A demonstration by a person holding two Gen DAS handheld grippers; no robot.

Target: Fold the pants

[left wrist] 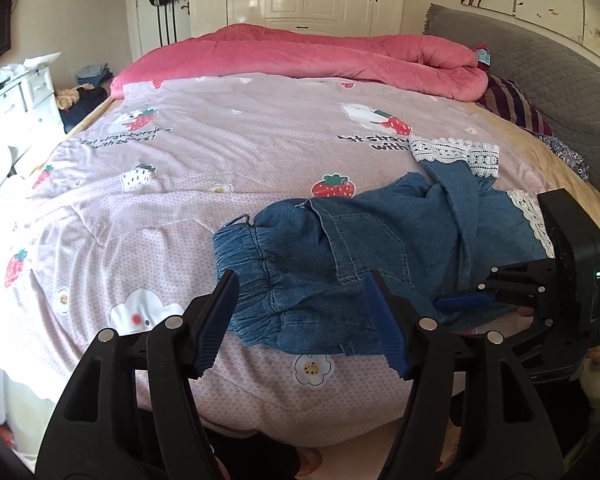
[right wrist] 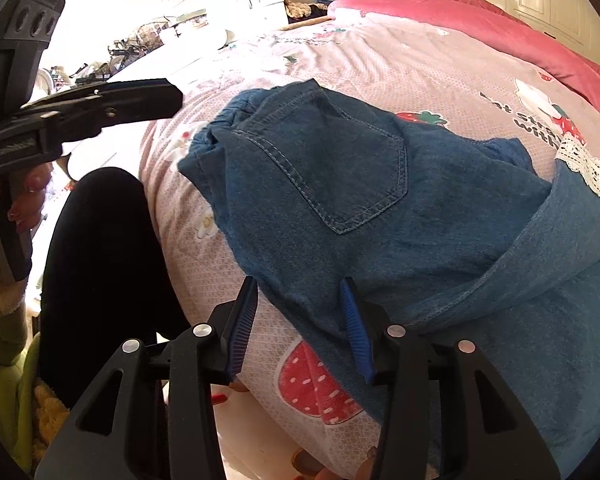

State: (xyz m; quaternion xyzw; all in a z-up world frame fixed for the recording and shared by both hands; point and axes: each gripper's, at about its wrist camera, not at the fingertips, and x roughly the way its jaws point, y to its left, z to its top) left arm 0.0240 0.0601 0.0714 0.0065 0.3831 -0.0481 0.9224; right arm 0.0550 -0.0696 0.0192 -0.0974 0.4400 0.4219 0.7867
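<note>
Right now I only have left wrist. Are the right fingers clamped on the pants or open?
Observer: Open. The right gripper straddles the near edge of the pants, pads not pressing.
Operator: Is my left gripper off the cloth?
Observer: Yes. From the side, the left gripper is in the air beside the waistband end, apart from the denim.
Operator: Anything by the bed edge?
Observer: A leg in dark clothing stands beside the bed, left of the right gripper.
</note>
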